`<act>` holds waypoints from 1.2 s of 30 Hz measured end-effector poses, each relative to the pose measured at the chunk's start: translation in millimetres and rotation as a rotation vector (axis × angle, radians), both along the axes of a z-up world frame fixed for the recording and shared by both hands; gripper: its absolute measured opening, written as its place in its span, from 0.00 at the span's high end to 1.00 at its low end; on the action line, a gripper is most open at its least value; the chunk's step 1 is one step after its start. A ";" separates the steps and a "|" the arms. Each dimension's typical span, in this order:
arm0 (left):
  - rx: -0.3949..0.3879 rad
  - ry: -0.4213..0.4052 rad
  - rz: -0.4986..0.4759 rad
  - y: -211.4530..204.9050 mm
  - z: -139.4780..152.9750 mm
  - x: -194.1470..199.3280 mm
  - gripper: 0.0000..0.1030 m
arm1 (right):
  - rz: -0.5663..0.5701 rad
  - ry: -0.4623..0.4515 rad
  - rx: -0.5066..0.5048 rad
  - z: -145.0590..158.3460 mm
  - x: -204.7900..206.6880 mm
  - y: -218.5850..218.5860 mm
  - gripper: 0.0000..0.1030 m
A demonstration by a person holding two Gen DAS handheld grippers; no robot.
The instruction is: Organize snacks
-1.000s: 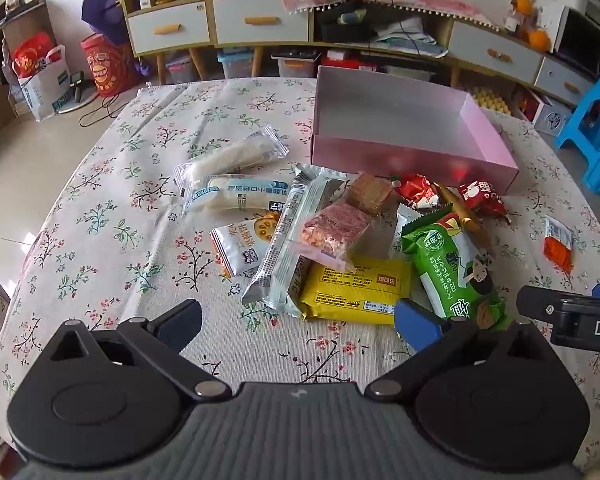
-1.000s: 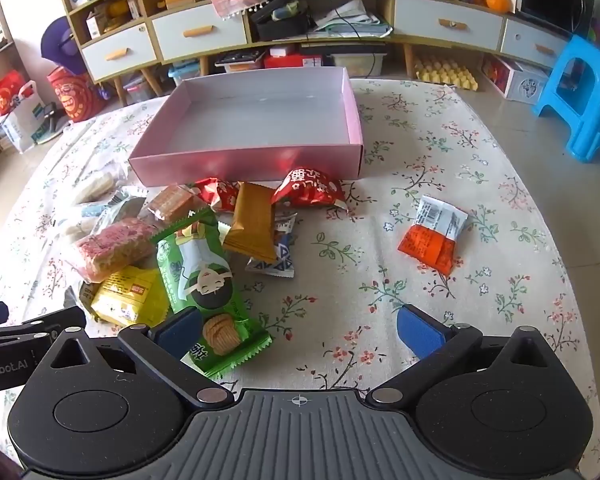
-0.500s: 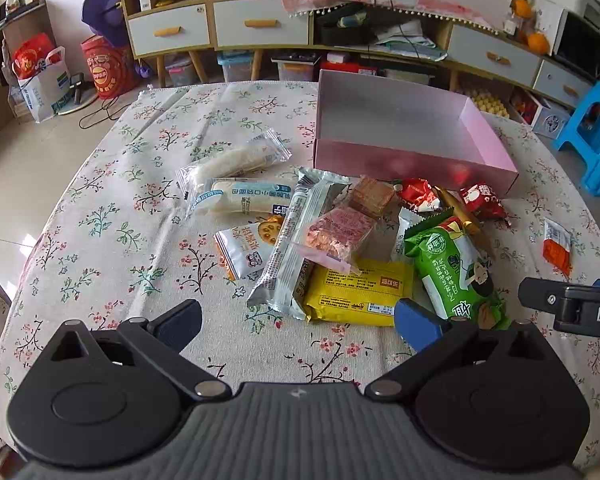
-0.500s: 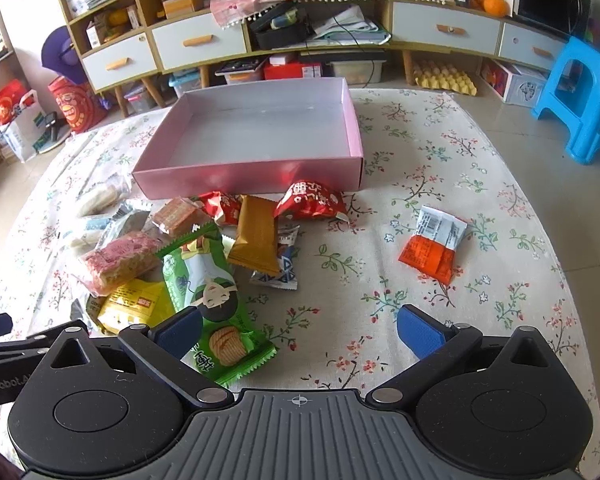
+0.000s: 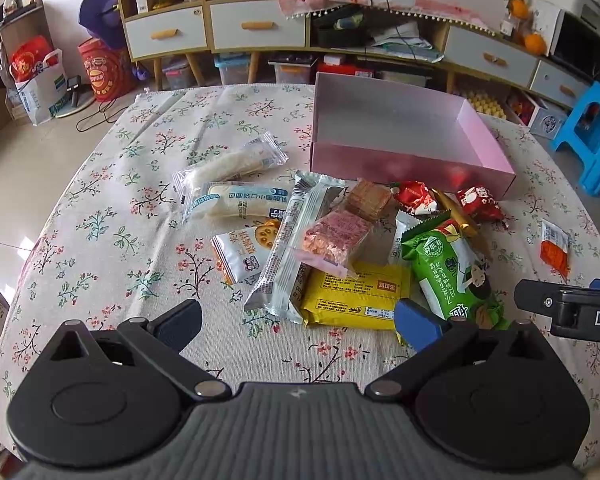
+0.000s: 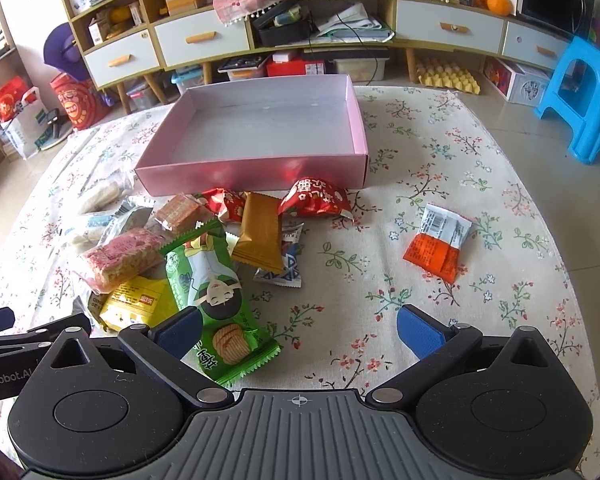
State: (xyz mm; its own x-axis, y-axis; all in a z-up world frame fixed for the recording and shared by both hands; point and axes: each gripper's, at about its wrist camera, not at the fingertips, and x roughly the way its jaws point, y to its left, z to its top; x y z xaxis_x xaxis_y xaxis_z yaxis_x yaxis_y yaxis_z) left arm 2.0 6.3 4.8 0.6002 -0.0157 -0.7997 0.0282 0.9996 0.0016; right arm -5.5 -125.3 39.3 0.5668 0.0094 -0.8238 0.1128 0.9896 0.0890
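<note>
Both the left gripper (image 5: 298, 322) and right gripper (image 6: 300, 330) hang wide apart, holding nothing. The green packet (image 6: 210, 292) overlaps the yellow one (image 6: 134, 304), perhaps pinning it. The pink box (image 6: 260, 170) sits behind the pile.

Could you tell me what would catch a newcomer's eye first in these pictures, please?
Probably the empty pink box at the far middle of the floral tablecloth, with a jumble of snack packets heaped just in front of it. The bright green packet lies nearest, beside the open right tongs, while an orange-and-white packet sits alone to the right.
</note>
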 end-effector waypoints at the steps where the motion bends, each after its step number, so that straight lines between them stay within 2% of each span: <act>1: 0.001 -0.001 -0.002 -0.2 0.1 0.1 0.00 | -0.002 -0.002 -0.001 0.4 -0.1 -0.1 0.00; 8: 0.017 -0.016 -0.030 0.3 0.8 5.7 0.00 | 0.009 0.013 0.013 4.2 5.2 -0.5 0.00; 11: 0.016 -0.052 -0.054 1.4 5.6 7.4 0.00 | 0.038 0.009 -0.014 9.5 8.4 3.8 0.00; 14: 0.045 -0.045 -0.090 -0.8 7.7 13.1 0.00 | 0.056 0.019 -0.021 13.4 13.2 5.7 0.00; 18: 0.033 -0.013 -0.121 4.0 11.1 25.2 0.00 | 0.061 0.069 0.063 16.6 26.7 -1.9 0.00; 22: -0.012 0.009 -0.141 11.1 15.1 42.9 0.00 | 0.073 0.080 0.091 19.9 45.7 -10.0 0.00; 25: -0.015 0.026 -0.185 10.9 11.4 56.7 0.01 | 0.058 0.125 0.143 14.3 62.8 -20.6 0.00; 30: -0.038 0.038 -0.207 14.7 -6.0 66.9 0.07 | 0.018 0.136 0.245 -6.8 75.0 -39.6 0.01; 32: -0.058 0.083 -0.223 16.3 -11.5 72.0 0.15 | 0.023 0.157 0.306 -14.8 80.1 -44.8 0.01; 36: -0.085 0.080 -0.259 22.1 -12.4 75.3 0.18 | 0.020 0.159 0.425 -23.3 90.4 -53.8 0.03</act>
